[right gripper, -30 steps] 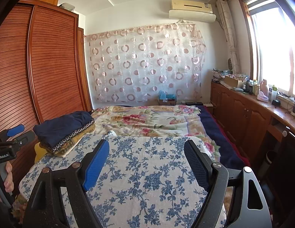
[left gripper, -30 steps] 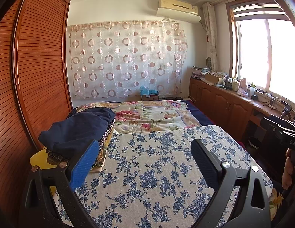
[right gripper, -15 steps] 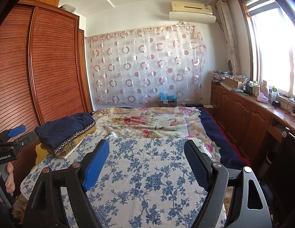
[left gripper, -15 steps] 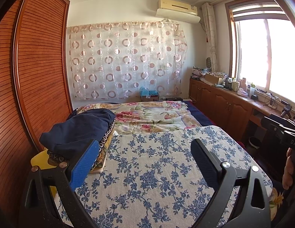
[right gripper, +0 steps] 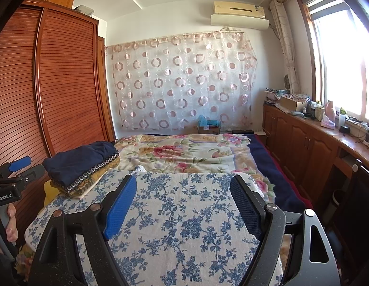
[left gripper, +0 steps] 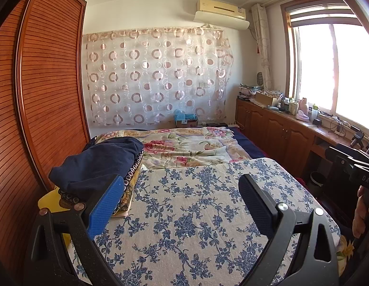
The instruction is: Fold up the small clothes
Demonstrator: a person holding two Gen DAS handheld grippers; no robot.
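Clothes point(left gripper: 96, 164), a small stack with a navy garment on top and a patterned, ring-trimmed piece beneath, sit at the far left of the bed, hard by the slatted wardrobe point(left gripper: 48, 100). Soft, light and floppy, I'd say, so they'll sag and slide unless taken by an edge or corner, and the top navy hem nearest us looks the likeliest hold. Moving right, the left gripper point(left gripper: 182, 205) hovers over the blue-flowered cover point(left gripper: 189, 214), fingers spread wide with nothing between them, its blue pad just in front of the stack. Further right, the right gripper point(right gripper: 183, 205) hangs over the same cover, fingers likewise wide apart and empty, well clear of the stack. Beyond lies the floral quilt point(right gripper: 184, 152), and at far right the wooden cabinets point(right gripper: 301, 143) under the window.
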